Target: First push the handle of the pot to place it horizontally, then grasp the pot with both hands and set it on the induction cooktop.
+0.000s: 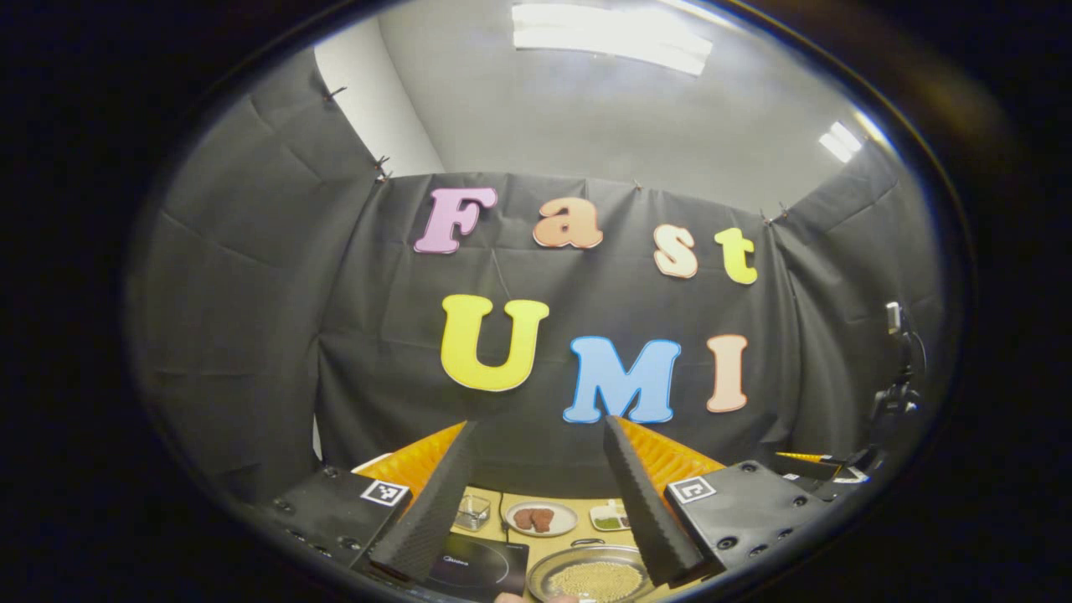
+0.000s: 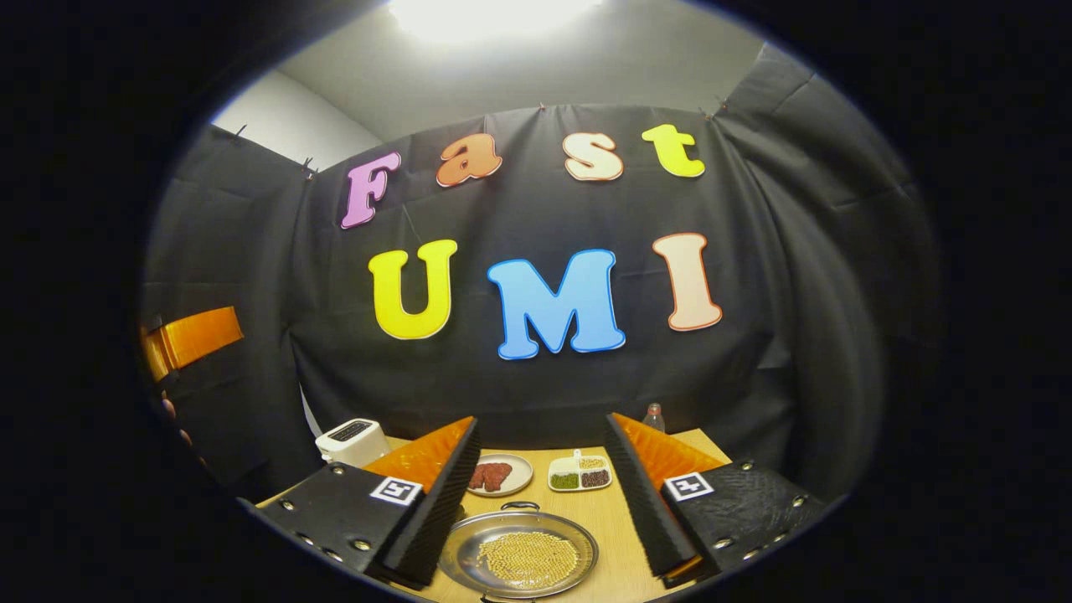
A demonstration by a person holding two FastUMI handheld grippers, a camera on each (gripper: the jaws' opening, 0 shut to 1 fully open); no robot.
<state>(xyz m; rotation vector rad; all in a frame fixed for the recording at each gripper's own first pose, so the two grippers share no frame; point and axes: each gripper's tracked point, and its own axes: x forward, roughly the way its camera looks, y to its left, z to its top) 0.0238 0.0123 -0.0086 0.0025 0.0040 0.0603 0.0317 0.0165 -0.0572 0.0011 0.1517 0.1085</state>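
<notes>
A round shiny metal pot [image 2: 519,554] full of small yellow beans was seen; behind it, a plate of red meat [image 2: 499,475]. Both grippers [image 1: 536,502] [image 2: 536,502] were held wide open, empty.

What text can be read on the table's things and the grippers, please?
Cooktop: a small mark, too blurred to read.
Left gripper and right gripper: patterned tags, no words.
Pot: none.

Black cloth walls [image 2: 796,276] enclose a wooden table [image 2: 615,536] beneath bright ceiling lights [image 1: 611,35].
</notes>
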